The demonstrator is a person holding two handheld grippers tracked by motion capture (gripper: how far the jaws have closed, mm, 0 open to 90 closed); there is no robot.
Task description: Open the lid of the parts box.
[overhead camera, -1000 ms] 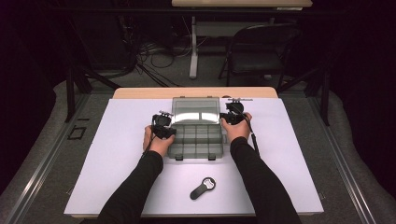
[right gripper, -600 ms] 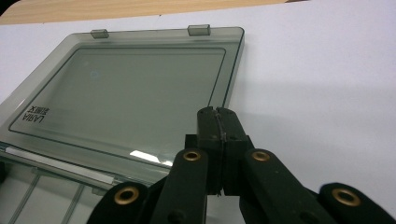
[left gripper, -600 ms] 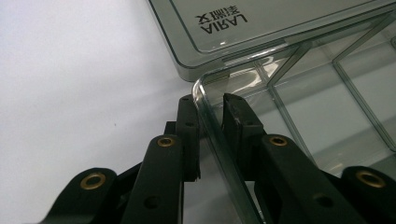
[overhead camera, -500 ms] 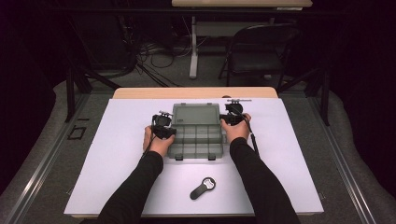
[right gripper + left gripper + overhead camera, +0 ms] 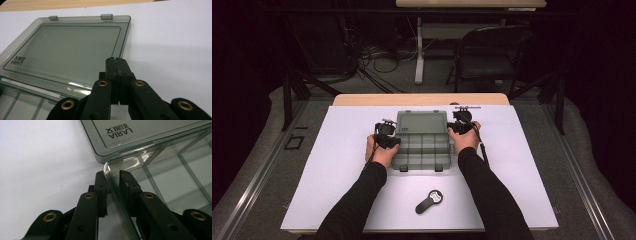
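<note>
A smoky clear compartment box (image 5: 422, 152) sits mid-table with its lid (image 5: 422, 122) swung back flat behind it. In the left gripper view my left gripper (image 5: 112, 173) straddles the box's left wall (image 5: 117, 195), one jaw outside and one inside, closed on it. From above, the left gripper (image 5: 395, 141) is at the box's left side. My right gripper (image 5: 116, 60) is shut, jaws pressed together with nothing between them, tips over the right edge of the lid (image 5: 70, 47). The high view shows the right gripper (image 5: 452, 125) at the lid's right edge.
A black handle-shaped tool with a round pale face (image 5: 428, 201) lies near the front of the white tabletop (image 5: 537, 170). Bare white surface lies to both sides of the box. A folding chair (image 5: 492, 50) and cables stand beyond the far edge.
The lid, which glared brightly while tilted one second ago, now lies flat and dull behind the box. Both hands have kept their places.
</note>
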